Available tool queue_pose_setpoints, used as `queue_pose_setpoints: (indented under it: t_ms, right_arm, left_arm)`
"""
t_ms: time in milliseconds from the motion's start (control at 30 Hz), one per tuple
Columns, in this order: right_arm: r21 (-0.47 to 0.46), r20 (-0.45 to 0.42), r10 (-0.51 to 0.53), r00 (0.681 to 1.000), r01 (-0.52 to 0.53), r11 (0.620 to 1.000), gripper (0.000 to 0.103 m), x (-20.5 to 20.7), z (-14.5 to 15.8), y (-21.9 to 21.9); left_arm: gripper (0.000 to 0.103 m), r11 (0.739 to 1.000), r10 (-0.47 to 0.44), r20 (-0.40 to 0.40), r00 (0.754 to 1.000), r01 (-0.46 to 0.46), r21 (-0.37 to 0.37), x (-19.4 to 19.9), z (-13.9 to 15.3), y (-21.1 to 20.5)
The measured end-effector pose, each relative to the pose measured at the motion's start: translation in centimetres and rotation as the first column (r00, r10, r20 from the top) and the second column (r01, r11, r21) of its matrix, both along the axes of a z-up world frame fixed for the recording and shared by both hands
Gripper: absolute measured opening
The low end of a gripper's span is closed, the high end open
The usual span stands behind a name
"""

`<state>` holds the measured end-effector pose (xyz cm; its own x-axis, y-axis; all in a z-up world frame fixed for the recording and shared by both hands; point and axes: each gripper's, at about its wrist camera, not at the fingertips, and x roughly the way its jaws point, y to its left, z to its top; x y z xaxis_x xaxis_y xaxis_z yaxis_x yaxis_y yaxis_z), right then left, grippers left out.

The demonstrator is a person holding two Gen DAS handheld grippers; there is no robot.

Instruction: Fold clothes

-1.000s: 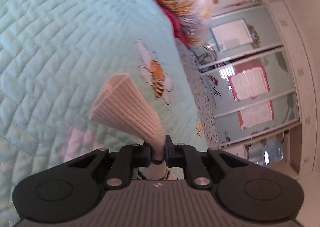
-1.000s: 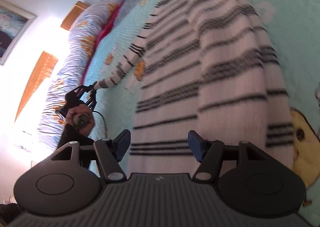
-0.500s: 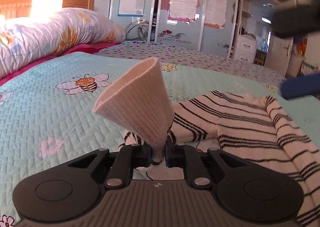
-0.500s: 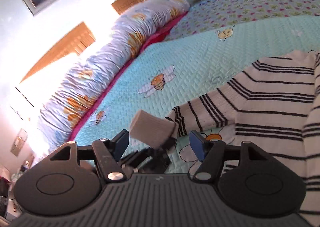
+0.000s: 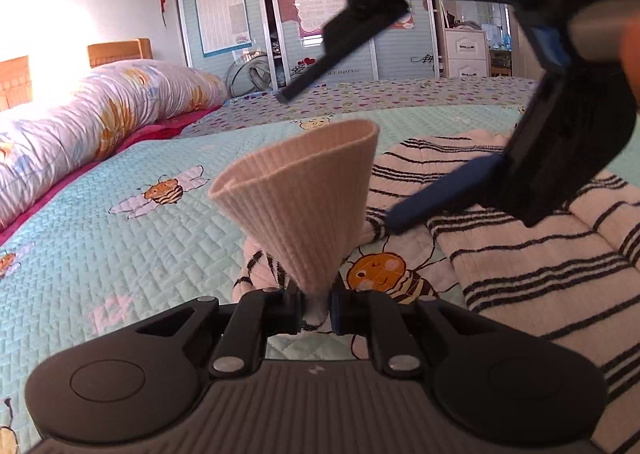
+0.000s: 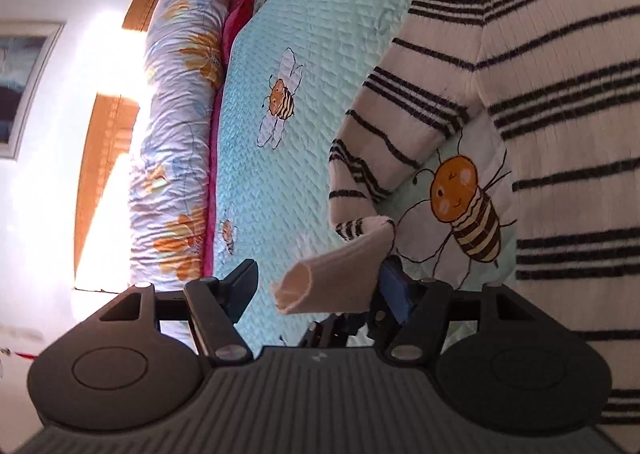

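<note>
The left gripper (image 5: 316, 304) is clenched on the ribbed beige cuff (image 5: 304, 198) of a white sweater with black stripes (image 5: 540, 266); the cuff flares up from the pinch like a funnel. The sweater lies spread on the bed's light-blue quilted bedspread (image 5: 120, 254), its sleeve (image 6: 384, 134) bending back from the body toward the cuff. A printed bee (image 6: 468, 206) on the bedspread shows in the gap between that sleeve and the sweater's body. The right gripper (image 6: 320, 288) hangs just above the cuff with its jaws released and apart, gripping nothing; seen from the right wrist, the cuff sits between its two fingers without being pressed. Beyond the cuff, away from the sweater, a rolled floral duvet (image 5: 100, 122) runs along the bed's edge
</note>
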<state>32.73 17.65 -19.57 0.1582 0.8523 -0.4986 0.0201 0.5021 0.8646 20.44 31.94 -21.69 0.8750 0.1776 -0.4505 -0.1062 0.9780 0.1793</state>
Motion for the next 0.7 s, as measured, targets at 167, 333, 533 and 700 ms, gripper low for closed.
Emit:
queue_pose_setpoints:
  t_ms: [167,333,533,700]
  right_arm:
    - [-0.059,-0.069,0.012,0.998,-0.016,0.998,0.068,0.3,-1.1,1.2]
    - [-0.080,-0.035,0.049,0.998,-0.052,0.995,0.006,0.0,-2.2,1.5]
    - [-0.024,0.058,0.041,0.997,-0.040,0.999,0.005,-1.0,-1.2,-1.0]
    - [0.004,0.185,-0.008,0.983,0.007,1.000,0.005,-1.6,2.8,-4.8]
  left_arm:
    - [0.012,0.999,-0.002,0.003,1.000,0.002,0.054,0.1,-0.3,-0.5]
    - [0.019,0.997,0.019,0.004,1.000,-0.019,0.071,-0.3,-0.2,-0.7]
    - [0.052,1.000,0.023,-0.003,1.000,-0.023,-0.021,-2.2,1.7,0.5]
    - [0.054,0.941,-0.124,-0.113,0.986,0.080,-0.329,-5.9,3.2,2.4]
